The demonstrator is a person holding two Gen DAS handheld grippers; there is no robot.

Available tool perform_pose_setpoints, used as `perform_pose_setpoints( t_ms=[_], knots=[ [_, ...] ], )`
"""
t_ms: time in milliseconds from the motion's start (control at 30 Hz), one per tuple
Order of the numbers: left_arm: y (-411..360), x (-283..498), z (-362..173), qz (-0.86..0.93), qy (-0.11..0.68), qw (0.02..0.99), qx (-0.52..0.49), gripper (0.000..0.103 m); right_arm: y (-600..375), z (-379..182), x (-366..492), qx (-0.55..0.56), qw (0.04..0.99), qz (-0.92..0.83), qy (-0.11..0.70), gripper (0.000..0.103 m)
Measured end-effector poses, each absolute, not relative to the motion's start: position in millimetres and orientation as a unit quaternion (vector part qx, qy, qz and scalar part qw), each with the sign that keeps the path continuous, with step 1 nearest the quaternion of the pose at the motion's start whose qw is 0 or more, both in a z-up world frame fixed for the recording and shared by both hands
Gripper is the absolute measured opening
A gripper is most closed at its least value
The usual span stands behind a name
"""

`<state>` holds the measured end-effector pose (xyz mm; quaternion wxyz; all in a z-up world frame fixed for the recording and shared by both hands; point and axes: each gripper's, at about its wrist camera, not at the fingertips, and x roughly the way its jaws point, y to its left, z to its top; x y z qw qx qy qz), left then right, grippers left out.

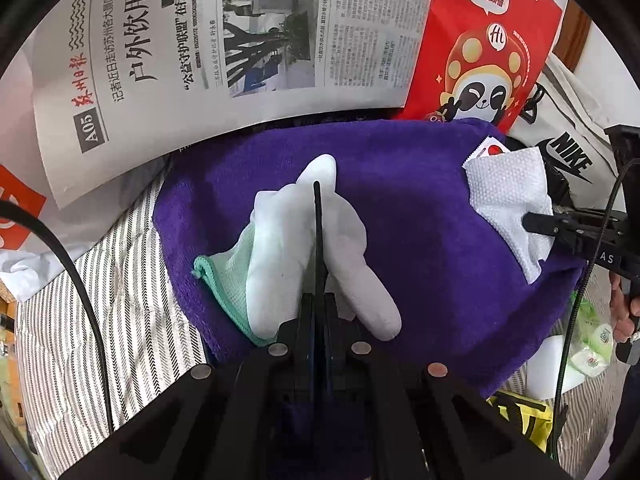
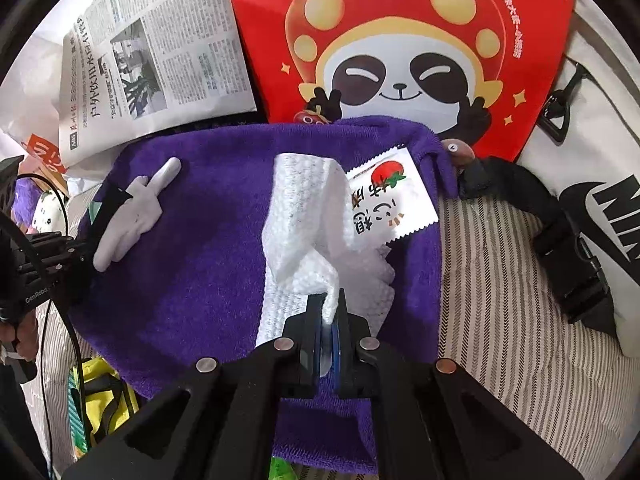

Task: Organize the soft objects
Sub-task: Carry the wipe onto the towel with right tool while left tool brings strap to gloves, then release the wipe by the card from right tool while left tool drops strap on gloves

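A purple towel (image 1: 420, 220) lies spread on a striped sheet; it also shows in the right wrist view (image 2: 200, 248). My left gripper (image 1: 318, 200) is shut, its jaws pressed together over a pair of white socks (image 1: 280, 248) lying on the towel, beside a mint green cloth (image 1: 224, 276). I cannot tell whether it pinches the sock fabric. The socks also show in the right wrist view (image 2: 132, 216). My right gripper (image 2: 330, 300) is shut on a white textured cloth (image 2: 304, 216), lifting its near edge off the towel. The white cloth shows in the left wrist view (image 1: 508, 196).
A newspaper (image 1: 200, 52) and a red panda-print bag (image 1: 484, 48) lie behind the towel. A tomato sachet (image 2: 394, 200) rests by the white cloth. A white Nike bag (image 2: 608, 208) with a black strap (image 2: 560, 240) lies to the right. A yellow item (image 2: 104, 396) sits at lower left.
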<state>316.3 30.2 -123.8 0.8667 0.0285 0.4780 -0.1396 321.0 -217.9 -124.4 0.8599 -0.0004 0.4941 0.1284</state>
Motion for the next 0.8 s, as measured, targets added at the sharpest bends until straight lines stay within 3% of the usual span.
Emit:
perform_pose_setpoints(
  t_ms=[200, 267, 333, 367, 433, 500, 600, 800],
  knots=[
    [28.0, 314.7, -127.7, -0.137, 0.479, 0.867, 0.027, 0.004, -220.1, -132.4, 325.7, 0.006, 0.856, 0.129, 0.5, 0.007],
    [29.9, 314.1, -128.3, -0.137, 0.482, 0.865, 0.022, 0.005, -221.9, -132.5, 325.2, 0.011, 0.856, 0.131, 0.5, 0.015],
    [34.3, 312.9, -128.3, -0.138, 0.484, 0.864, 0.014, 0.006, -222.1, -132.2, 324.9, 0.012, 0.856, 0.132, 0.5, 0.04],
    [36.4, 312.0, -128.2, -0.138, 0.485, 0.863, 0.009, 0.008, -223.1, -131.8, 324.4, 0.011, 0.856, 0.131, 0.5, 0.047],
    [40.5, 309.1, -127.3, -0.138, 0.487, 0.862, 0.0, 0.014, -226.1, -130.2, 322.7, 0.013, 0.859, 0.128, 0.495, 0.049],
    [42.3, 305.7, -125.9, -0.145, 0.489, 0.86, -0.008, 0.026, -227.8, -127.5, 321.4, 0.023, 0.86, 0.137, 0.492, 0.053],
    [40.1, 299.2, -123.1, -0.145, 0.488, 0.861, 0.002, 0.032, -229.9, -122.6, 319.3, 0.029, 0.862, 0.139, 0.487, 0.061],
    [34.3, 288.4, -116.9, -0.132, 0.491, 0.861, 0.023, 0.047, -230.0, -107.5, 310.6, 0.017, 0.869, 0.135, 0.476, 0.063]
  ],
)
